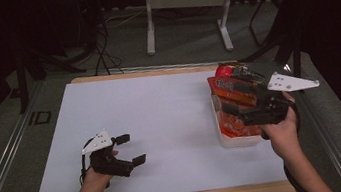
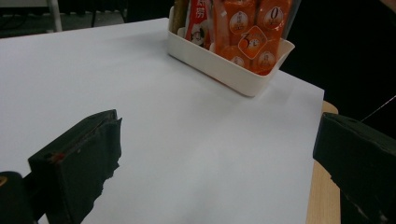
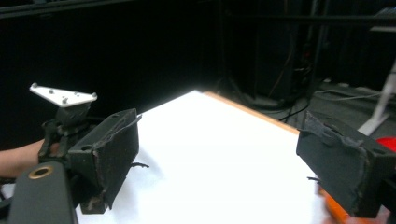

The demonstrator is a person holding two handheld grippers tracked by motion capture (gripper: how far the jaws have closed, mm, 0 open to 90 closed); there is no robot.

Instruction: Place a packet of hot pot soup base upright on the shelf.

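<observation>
Orange snack packets (image 1: pixel 232 98) upright in white plastic bin (image 1: pixel 235 141), right side of white-covered table (image 1: pixel 160 112).

Right gripper (image 1: pixel 241 109) hovers above bin, jaws spread wide, nothing between them; probably just let a packet go. Packets stand on edge, likely so more fit side by side. Left gripper (image 1: pixel 130 149) rests low on table, well apart from bin, jaws open and empty, apparently waiting.

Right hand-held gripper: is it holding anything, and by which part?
Nothing is held. The right hand-held gripper has its jaws wide apart with only the white table between them, above the tub of snack packets.
</observation>
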